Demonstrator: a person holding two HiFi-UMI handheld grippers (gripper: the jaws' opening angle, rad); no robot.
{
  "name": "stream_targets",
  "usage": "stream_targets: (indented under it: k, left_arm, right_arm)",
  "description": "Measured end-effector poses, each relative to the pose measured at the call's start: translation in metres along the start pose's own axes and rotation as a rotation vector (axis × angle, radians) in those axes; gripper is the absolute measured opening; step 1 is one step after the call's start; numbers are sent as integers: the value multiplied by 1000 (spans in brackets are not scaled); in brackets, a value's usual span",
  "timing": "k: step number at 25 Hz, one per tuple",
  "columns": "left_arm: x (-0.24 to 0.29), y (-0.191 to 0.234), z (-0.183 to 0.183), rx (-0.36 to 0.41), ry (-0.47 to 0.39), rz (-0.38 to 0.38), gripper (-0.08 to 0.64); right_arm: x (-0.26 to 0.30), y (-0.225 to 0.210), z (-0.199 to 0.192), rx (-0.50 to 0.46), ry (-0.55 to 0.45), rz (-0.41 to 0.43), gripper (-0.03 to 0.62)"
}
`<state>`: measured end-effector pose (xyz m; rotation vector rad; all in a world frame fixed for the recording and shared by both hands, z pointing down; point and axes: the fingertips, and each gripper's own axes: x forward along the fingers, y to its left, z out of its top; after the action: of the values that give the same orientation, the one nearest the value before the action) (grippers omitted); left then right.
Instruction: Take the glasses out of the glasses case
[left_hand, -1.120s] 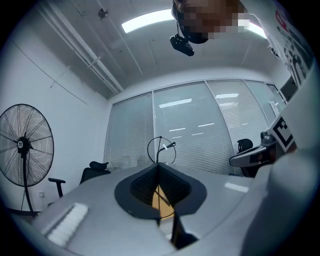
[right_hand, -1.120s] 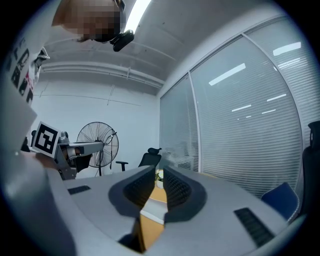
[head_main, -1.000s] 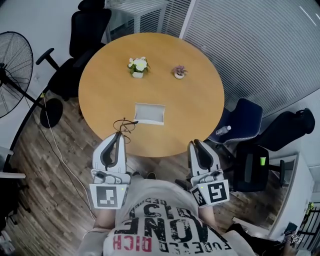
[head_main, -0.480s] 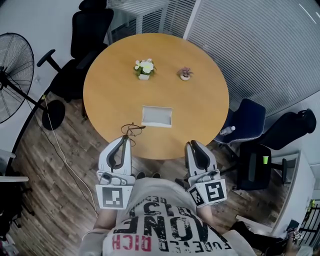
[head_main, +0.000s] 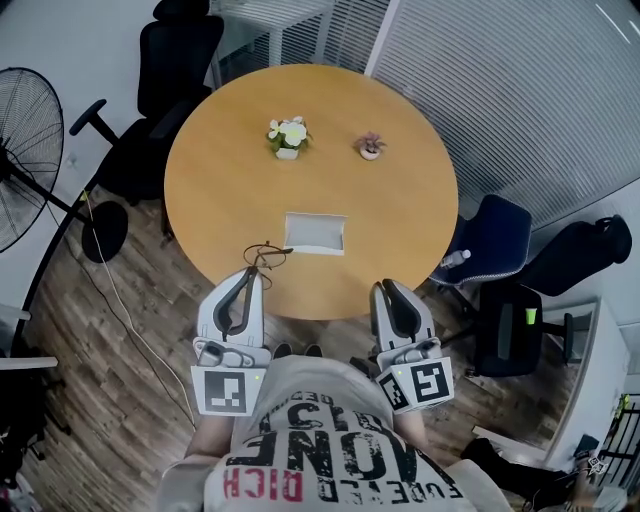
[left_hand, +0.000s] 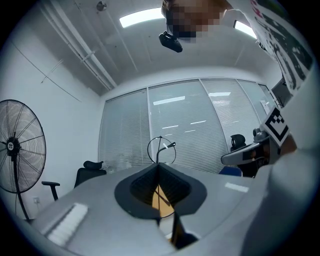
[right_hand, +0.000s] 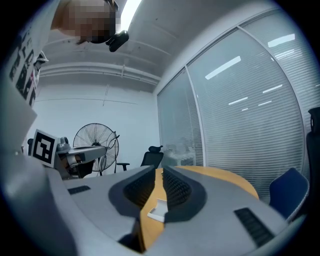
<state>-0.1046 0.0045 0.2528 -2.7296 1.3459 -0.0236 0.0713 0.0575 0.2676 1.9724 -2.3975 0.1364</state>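
Glasses (head_main: 265, 255) out of the case, sticking up from the left gripper (head_main: 250, 276), whose jaws are clamped on the frame, at table (head_main: 220, 170) edge, 7 o'clock. Glasses case (head_main: 314, 233) lies open on the table, 6 o'clock of centre. Right gripper (head_main: 386, 289) at 5 o'clock edge, jaws slightly apart, nothing between them.

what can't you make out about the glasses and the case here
- glasses: head view, too small for detail; left gripper view, closed jaws hide most of the frame
- glasses case: head view, too small to see inside; right gripper view, jaws cover most of it
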Motion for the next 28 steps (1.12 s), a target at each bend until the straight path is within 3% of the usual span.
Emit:
stream_targets:
  k: [28]
  left_arm:
    - [12, 9, -4, 0, 2, -15, 15]
  right_arm:
    - [14, 0, -3, -21, 23, 1, 57]
